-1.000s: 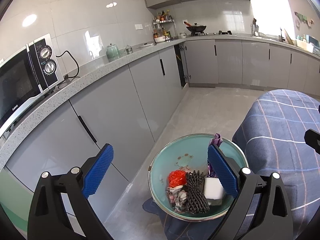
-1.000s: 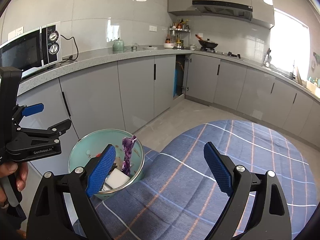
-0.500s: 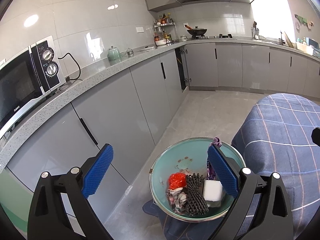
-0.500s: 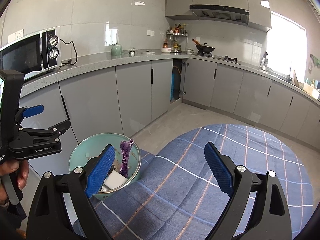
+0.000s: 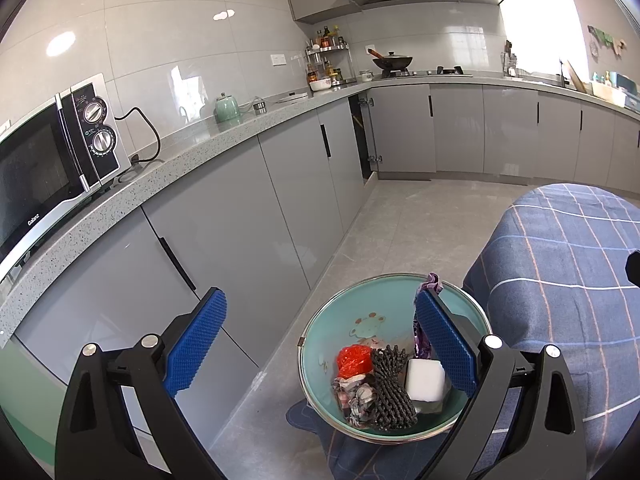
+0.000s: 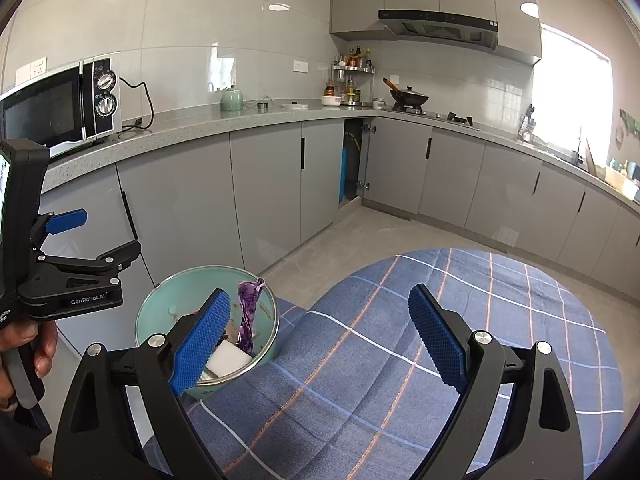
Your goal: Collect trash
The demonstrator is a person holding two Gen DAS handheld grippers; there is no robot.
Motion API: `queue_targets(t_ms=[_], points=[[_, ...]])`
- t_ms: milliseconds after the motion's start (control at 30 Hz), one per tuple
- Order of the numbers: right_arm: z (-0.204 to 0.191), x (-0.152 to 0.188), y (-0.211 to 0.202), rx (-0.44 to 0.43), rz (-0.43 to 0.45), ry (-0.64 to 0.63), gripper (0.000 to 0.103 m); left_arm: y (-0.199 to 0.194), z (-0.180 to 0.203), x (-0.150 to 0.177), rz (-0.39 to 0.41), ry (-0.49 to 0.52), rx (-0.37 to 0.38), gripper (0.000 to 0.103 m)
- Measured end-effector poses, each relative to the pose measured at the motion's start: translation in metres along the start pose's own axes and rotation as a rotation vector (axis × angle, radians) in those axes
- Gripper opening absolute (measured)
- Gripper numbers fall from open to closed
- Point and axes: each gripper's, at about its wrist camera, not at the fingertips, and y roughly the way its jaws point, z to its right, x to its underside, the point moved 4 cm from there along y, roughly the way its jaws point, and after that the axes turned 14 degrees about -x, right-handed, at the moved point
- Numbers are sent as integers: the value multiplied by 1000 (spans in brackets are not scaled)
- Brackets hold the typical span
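Observation:
A teal bowl [image 5: 360, 300] stands at the left edge of the blue checked tablecloth [image 5: 560, 264]. It holds a red wrapper [image 5: 352, 360], a black mesh net [image 5: 390, 388], a white foam block [image 5: 425, 380], a crumpled grey scrap [image 5: 352, 396] and a purple wrapper [image 6: 248, 312] that sticks up. My left gripper [image 5: 324, 344] is open and empty above the bowl's left side. My right gripper [image 6: 320, 336] is open and empty above the cloth, right of the bowl [image 6: 160, 312].
Grey base cabinets [image 5: 240, 216] run along the left under a speckled counter [image 5: 192, 152] with a microwave [image 5: 52, 148] and a green kettle [image 5: 227, 107]. A wok [image 5: 392, 61] sits on the far hob. The left tool and hand [image 6: 36, 280] show in the right wrist view.
Both grippers have risen and drawn back a little from the bowl. Both stay open. The trash in the bowl has not moved.

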Motion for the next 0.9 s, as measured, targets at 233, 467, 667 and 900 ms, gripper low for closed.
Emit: queue_targets(t_ms=[233,467,667,900], points=[[-1,0,0,0,0,-1,89,1,2,0,1,9,-17,97],[0,0,0,0,1,-1,89,2,3,0,-8,10,-11,97],[0,0,1,0,0,0,90,2,8,0,-2,27,-30,97],[3,1,2,-1,2,2,90,5,6,2,-15,20,-36,97]])
